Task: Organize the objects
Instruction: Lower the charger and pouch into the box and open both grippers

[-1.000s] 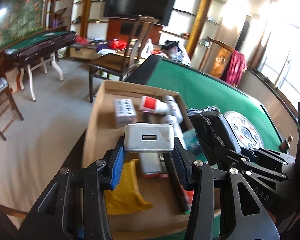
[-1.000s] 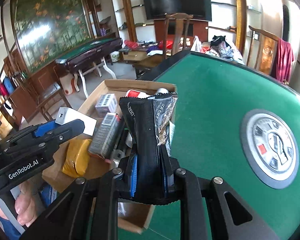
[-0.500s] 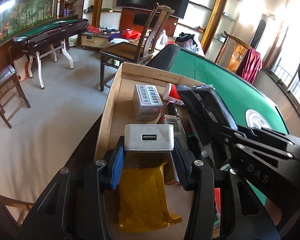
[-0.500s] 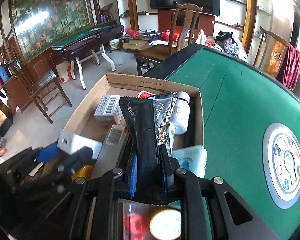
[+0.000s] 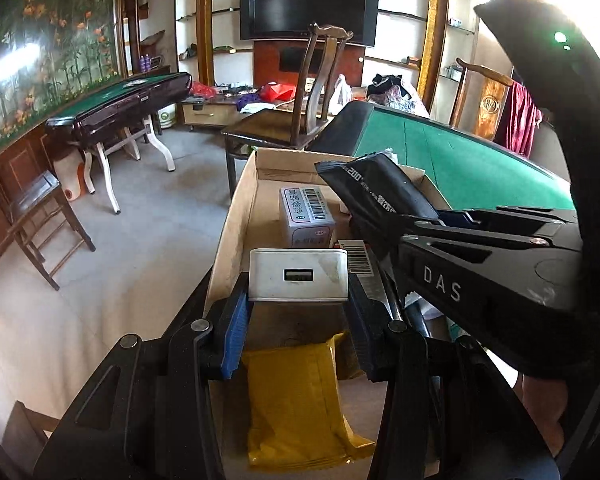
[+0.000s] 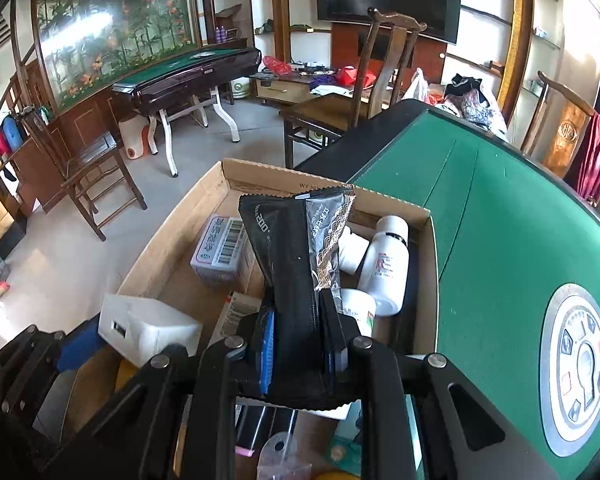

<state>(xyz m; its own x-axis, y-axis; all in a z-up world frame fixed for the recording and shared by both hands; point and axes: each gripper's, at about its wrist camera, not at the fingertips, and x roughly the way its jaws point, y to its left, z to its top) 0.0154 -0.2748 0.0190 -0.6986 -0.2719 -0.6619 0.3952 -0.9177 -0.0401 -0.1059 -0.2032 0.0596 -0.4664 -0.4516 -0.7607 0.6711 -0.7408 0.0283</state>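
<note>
Left wrist view: the left gripper (image 5: 298, 312) pinches a white USB charger (image 5: 298, 275) between its jaws above the cardboard box (image 5: 236, 224), which sits at the edge of the green bench (image 5: 460, 160) with bare floor to its left. Right wrist view: the right gripper (image 6: 298, 344) clamps a black snack packet (image 6: 296, 264) upright over the crowded box, where a white bottle (image 6: 385, 268), a barcoded carton (image 6: 220, 252) and a yellow pouch (image 5: 296, 404) lie. Items beneath the jaws are partly hidden.

Black angular gripper frames with silver screws, blue-padded fingers (image 5: 233, 330), white "DAS" lettering.
</note>
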